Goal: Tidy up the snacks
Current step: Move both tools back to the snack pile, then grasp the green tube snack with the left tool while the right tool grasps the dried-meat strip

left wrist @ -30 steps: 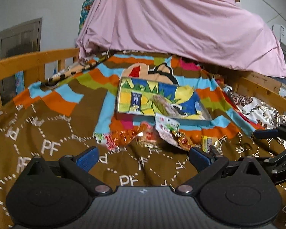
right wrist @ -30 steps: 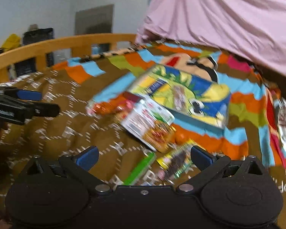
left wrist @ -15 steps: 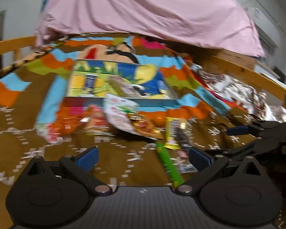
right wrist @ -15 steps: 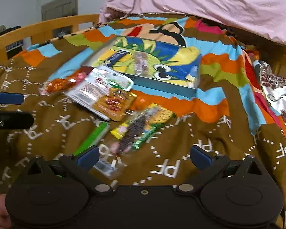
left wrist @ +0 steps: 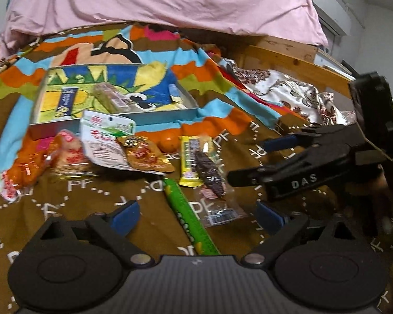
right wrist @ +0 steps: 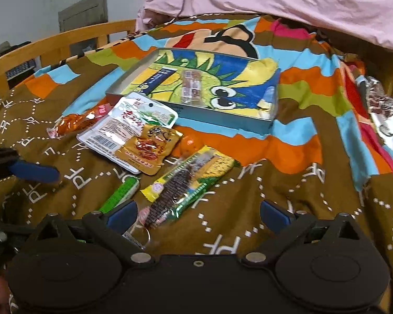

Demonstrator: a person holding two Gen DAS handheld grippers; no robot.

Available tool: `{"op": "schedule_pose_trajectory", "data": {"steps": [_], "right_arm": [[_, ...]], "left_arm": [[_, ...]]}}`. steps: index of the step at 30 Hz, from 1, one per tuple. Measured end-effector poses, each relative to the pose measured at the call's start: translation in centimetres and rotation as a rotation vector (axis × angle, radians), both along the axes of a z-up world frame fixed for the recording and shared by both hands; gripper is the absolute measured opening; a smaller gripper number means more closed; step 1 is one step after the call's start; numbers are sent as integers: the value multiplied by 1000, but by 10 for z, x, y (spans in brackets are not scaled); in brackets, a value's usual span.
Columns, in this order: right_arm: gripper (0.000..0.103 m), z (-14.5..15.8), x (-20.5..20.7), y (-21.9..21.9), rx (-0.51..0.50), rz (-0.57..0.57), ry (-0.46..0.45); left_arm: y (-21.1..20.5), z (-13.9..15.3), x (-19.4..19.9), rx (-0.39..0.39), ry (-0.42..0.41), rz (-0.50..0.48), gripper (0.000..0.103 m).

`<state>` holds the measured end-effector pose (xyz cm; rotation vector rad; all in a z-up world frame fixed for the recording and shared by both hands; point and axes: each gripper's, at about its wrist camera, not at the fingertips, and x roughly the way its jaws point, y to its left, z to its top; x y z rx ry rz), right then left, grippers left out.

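We saw dim, warm indoor light in both views, no clear source, shadows soft. Slight motion blur on the snack packets [left wrist: 146, 154], esp. left view; print mostly unreadable. Foil wrappers [right wrist: 76, 123] gave small glints. Heavy fisheye bend w/ black corners; the bed rail [right wrist: 57, 41] curved. Near tongs [right wrist: 197, 213] looked soft, underexposed.

Open right tongs [right wrist: 197, 213] hover above the corn snack packet [right wrist: 186, 180] on the blanket [right wrist: 288, 183].
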<state>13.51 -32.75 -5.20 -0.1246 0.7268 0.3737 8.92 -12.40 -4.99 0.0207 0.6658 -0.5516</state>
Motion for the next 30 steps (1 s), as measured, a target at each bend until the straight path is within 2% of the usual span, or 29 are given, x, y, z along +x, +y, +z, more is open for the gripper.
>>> {"op": "schedule_pose_trajectory", "data": {"steps": [6, 10, 14, 22, 28, 30], "right_arm": [[85, -6, 9, 5, 13, 30, 20], [72, -10, 14, 4, 52, 33, 57], [68, -14, 13, 11, 45, 65, 76], [66, -26, 15, 26, 3, 74, 87], [42, -20, 7, 26, -15, 80, 86], [37, -18, 3, 25, -19, 77, 90]], "left_arm": [[-12, -8, 10, 21, 46, -30, 77], [-15, -14, 16, 29, 96, -32, 58], [-16, -21, 20, 52, 133, -25, 45], [-15, -29, 28, 65, 188, 26, 34], [-9, -29, 30, 19, 221, 68, 27], [-5, -27, 28, 8, 228, 85, 26]]}}
